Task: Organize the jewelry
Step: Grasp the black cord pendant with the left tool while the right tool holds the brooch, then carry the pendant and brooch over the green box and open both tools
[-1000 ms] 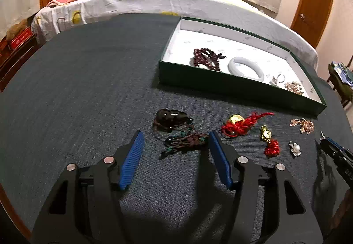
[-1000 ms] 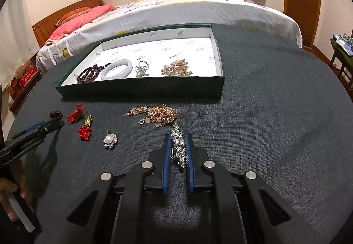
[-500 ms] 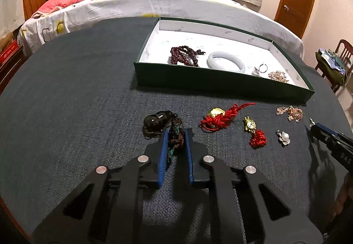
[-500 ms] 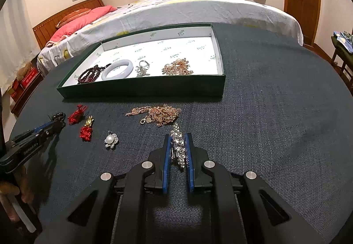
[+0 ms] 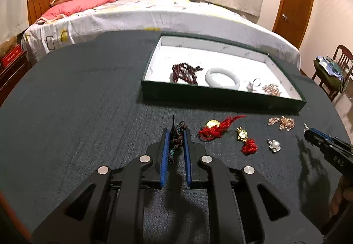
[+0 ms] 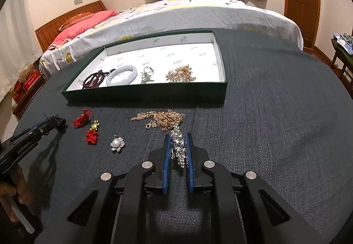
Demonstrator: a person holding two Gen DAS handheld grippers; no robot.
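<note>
My left gripper [image 5: 176, 131] is shut on a dark braided cord necklace [image 5: 176, 139] and holds it off the dark tablecloth. My right gripper [image 6: 177, 135] is shut on a rhinestone hair clip [image 6: 179, 148]. The green jewelry box [image 5: 220, 95] with a white inside stands farther back; it holds a dark red bead bracelet [image 5: 184, 71], a pale bangle [image 5: 221, 78], a ring [image 5: 256, 82] and a rose-gold piece [image 5: 271, 89]. In the right wrist view the box [image 6: 145, 96] is ahead and left of my gripper.
On the cloth lie a red knot charm with gold [image 5: 217, 129], a gold charm with red tassel [image 5: 246, 140], a pearl brooch [image 5: 273, 145] and a rose-gold chain [image 5: 282, 122]. A bed [image 5: 154, 14] is behind the table, a door [image 5: 293, 1] at the right.
My left gripper closed on the cord necklace and lifted it off the cloth, moving a little toward the box. My right gripper stayed shut on the hair clip and barely moved.
</note>
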